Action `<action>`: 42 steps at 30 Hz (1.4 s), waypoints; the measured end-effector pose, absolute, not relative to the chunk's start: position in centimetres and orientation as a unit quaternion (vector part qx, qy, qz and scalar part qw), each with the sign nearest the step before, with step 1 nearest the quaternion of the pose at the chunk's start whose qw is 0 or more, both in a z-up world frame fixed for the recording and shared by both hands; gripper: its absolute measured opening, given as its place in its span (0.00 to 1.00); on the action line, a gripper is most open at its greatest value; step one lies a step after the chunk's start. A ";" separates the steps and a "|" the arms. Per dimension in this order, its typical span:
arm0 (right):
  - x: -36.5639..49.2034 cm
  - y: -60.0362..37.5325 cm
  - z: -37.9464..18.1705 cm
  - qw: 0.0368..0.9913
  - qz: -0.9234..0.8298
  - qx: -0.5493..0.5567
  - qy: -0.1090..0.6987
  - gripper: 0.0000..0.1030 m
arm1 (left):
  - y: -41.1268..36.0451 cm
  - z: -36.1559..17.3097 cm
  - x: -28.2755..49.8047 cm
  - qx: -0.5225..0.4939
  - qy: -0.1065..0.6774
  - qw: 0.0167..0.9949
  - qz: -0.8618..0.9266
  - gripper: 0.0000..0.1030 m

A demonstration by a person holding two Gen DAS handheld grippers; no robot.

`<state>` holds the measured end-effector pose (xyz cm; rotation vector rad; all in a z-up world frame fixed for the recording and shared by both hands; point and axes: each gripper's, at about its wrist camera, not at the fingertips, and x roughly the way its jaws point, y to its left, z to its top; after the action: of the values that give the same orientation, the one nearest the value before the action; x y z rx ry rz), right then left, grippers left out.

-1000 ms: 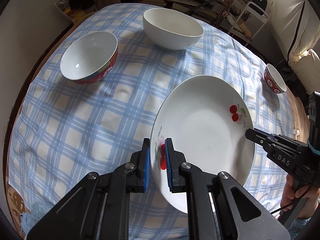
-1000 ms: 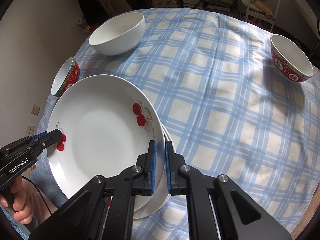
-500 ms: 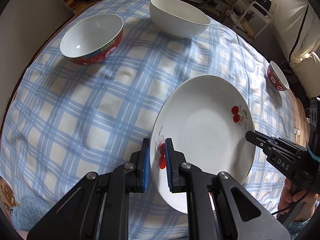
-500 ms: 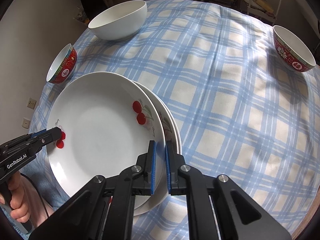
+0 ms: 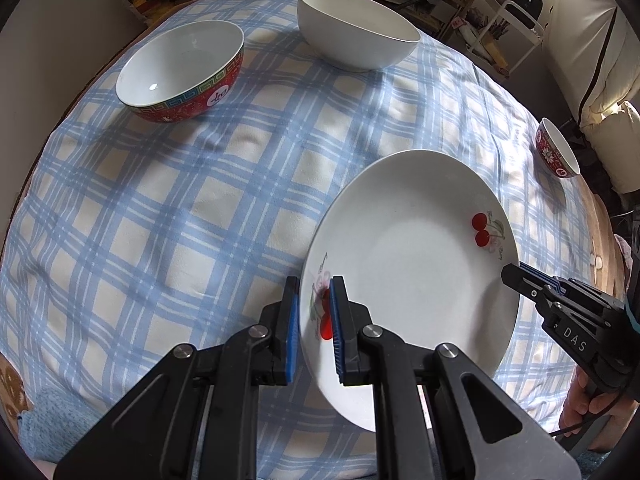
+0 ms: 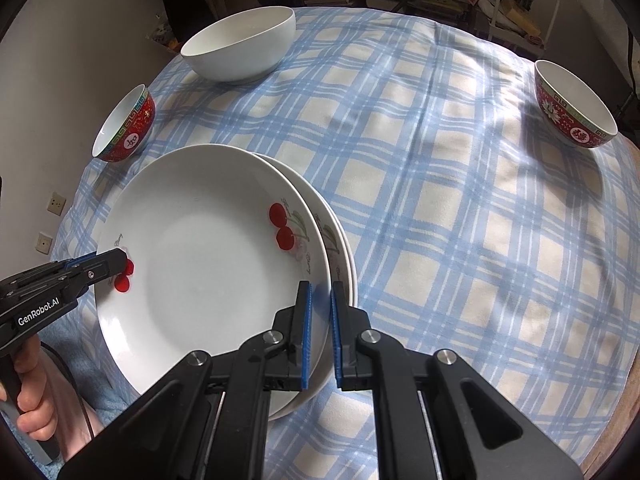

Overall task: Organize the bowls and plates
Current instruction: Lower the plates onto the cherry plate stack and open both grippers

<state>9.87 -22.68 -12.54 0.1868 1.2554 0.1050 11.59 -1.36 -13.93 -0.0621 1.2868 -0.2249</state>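
Checked tablecloth (image 5: 168, 216) underlies a cherry plate (image 5: 408, 264), clamped at opposite rims by downward-pitched left gripper (image 5: 313, 320), marked "GenRobot.AI", and right gripper (image 6: 319, 328), marked "DAS".

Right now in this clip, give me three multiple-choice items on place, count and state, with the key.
1. Where is the plain white bowl?
A. at the far side of the table
B. stacked on the plates
C. between the right gripper's jaws

2. How many red patterned bowls stand on the checked cloth?
A. none
B. two
C. four

3. What are the two grippers doing?
A. both hang open over the cloth
B. only one grips a bowl
C. both are shut on opposite edges of the top plate

Key: 1 A, it sits on the cloth beyond the plates. 2 B, a red bowl at the left edge and another red bowl at the right. 3 C, the left gripper and the right gripper each pinch its rim, above a second plate.
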 end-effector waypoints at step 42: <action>9.1 -22.4 -12.0 0.816 0.008 0.087 0.571 0.13 | -2.1 -13.2 11.4 0.017 0.580 0.810 -0.090 0.18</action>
<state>9.11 -22.37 -12.04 0.1847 1.2179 0.0169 11.37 -2.07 -13.16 0.0359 1.2391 -0.1918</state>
